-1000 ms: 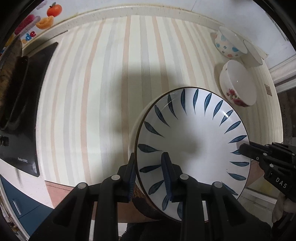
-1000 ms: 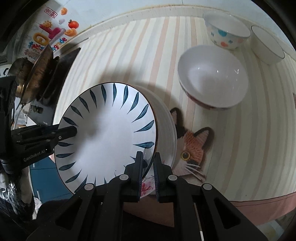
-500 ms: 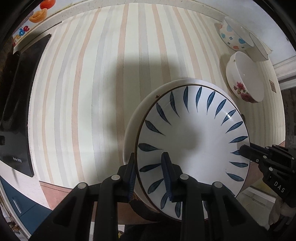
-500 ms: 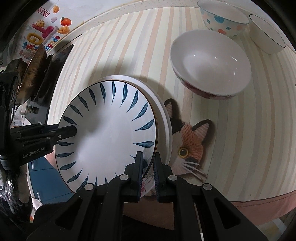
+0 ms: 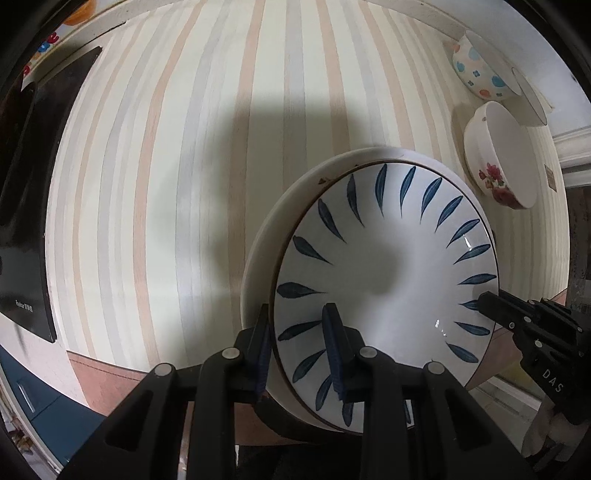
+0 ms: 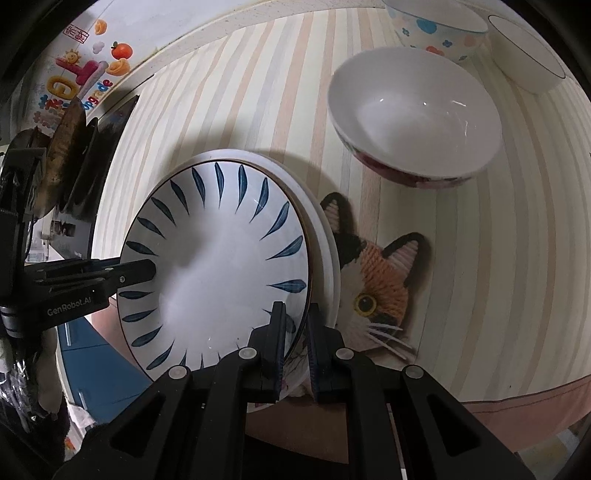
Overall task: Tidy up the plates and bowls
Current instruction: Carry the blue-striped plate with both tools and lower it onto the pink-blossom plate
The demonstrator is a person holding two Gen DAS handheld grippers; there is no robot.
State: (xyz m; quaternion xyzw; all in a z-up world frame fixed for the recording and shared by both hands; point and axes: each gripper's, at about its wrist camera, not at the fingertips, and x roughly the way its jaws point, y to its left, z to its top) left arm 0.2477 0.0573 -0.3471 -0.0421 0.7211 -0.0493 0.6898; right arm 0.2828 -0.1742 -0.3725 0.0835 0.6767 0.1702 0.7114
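A white plate with blue leaf marks (image 5: 388, 258) (image 6: 218, 266) lies on top of a larger plain white plate (image 5: 266, 236) (image 6: 325, 240). My left gripper (image 5: 295, 350) is shut on the near rims of both plates. My right gripper (image 6: 295, 332) is shut on the opposite rim of the blue-leaf plate; the right gripper also shows at the right of the left wrist view (image 5: 517, 314). A white bowl with red flowers (image 5: 498, 158) (image 6: 413, 114), a dotted bowl (image 5: 480, 70) (image 6: 436, 29) and a small white bowl (image 6: 528, 55) stand beyond.
The striped tablecloth (image 5: 184, 184) covers the table. A cat-shaped woven mat (image 6: 376, 280) lies partly under the plates. A black appliance (image 5: 26, 206) sits at the left edge. Dark pans (image 6: 66, 147) stand at the left of the right wrist view.
Both grippers have carried the blue-leaf plate forward, and it now sits over the plain white plate, more of whose rim shows. The bowls appear closer.
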